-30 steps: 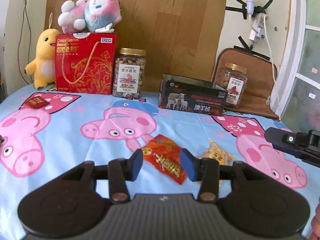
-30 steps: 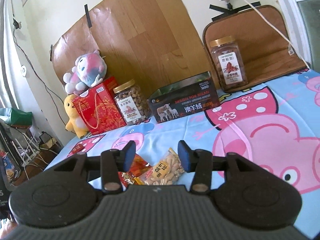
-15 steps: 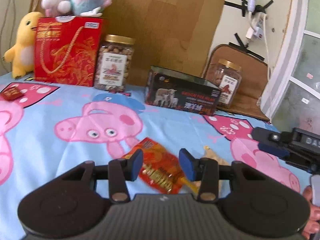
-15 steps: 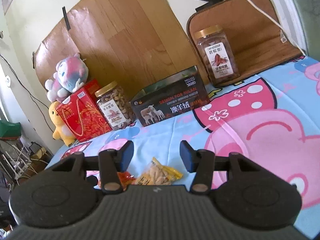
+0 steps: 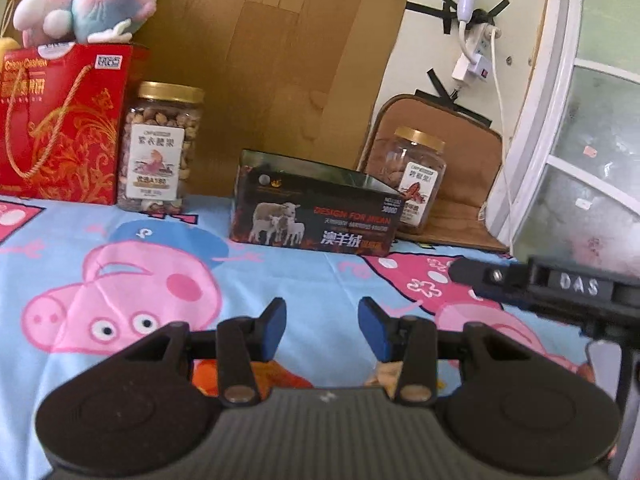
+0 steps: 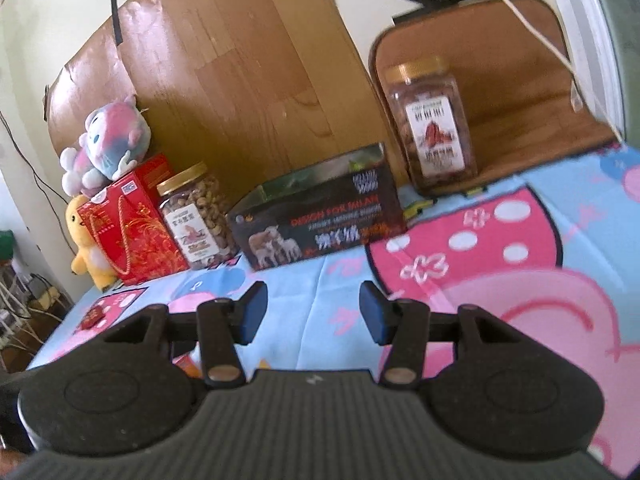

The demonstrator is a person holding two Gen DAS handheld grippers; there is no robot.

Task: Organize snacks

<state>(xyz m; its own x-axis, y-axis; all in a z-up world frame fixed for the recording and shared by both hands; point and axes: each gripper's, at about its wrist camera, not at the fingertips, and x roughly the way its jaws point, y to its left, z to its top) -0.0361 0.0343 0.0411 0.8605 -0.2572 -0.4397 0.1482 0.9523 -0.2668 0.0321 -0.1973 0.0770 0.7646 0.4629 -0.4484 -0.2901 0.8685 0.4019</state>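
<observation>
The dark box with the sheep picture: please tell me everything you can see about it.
The dark box is long, low and looks like printed cardboard. Its front shows sheep at the left, red English lettering and white Chinese characters. The top seems open, with a greenish inner wall showing. It stands upright on the cartoon-pig cloth near the wooden board, between two gold-lidded nut jars; whether it touches the right jar cannot be told. Neither tongs touch it.

Both wrist views sit low over the cloth [image 5: 304, 280], facing the dark box [image 5: 316, 208] (shared backdrop).
</observation>
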